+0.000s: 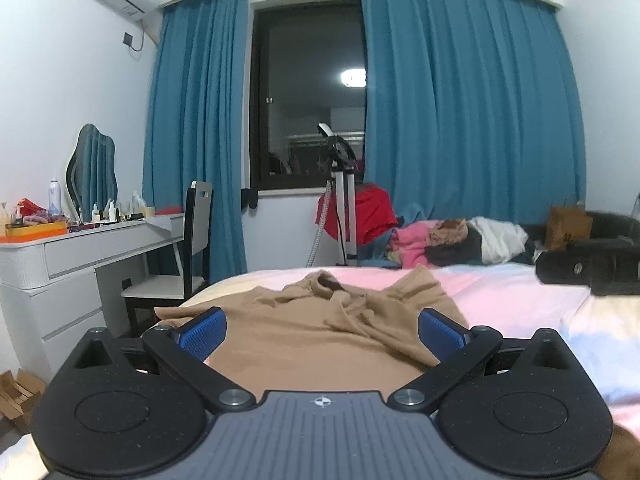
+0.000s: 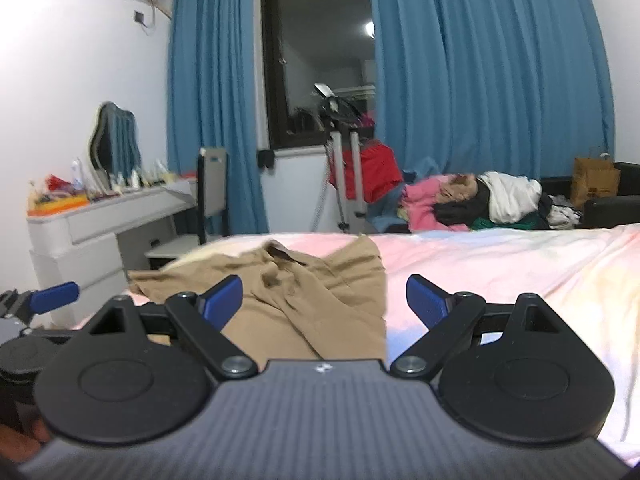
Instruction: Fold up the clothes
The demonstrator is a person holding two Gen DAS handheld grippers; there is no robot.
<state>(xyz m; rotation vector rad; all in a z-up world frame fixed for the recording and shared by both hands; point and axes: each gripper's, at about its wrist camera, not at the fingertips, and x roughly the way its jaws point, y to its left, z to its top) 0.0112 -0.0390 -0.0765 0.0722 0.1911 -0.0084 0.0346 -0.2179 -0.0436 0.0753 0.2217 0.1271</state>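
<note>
**Inspector:** On the bed [image 1: 520,300], at twelve o'clock of both grippers, lies the tan collared shirt [image 1: 312,328], rumpled. Jaws?

**Assistant:** Left gripper [image 1: 322,330] and right gripper [image 2: 324,300] both spread wide, holding nothing, poised low, probably for the hem.

**Inspector:** Hidden?

**Assistant:** The near hem, behind the gripper bodies; the sleeves are indistinct.

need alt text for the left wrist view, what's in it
The open left gripper hovers over a rumpled tan garment lying on a pink bed, its blue-padded fingers spread and holding nothing. Behind are blue curtains around a dark window, a white dressing table and a pile of clothes.
</note>
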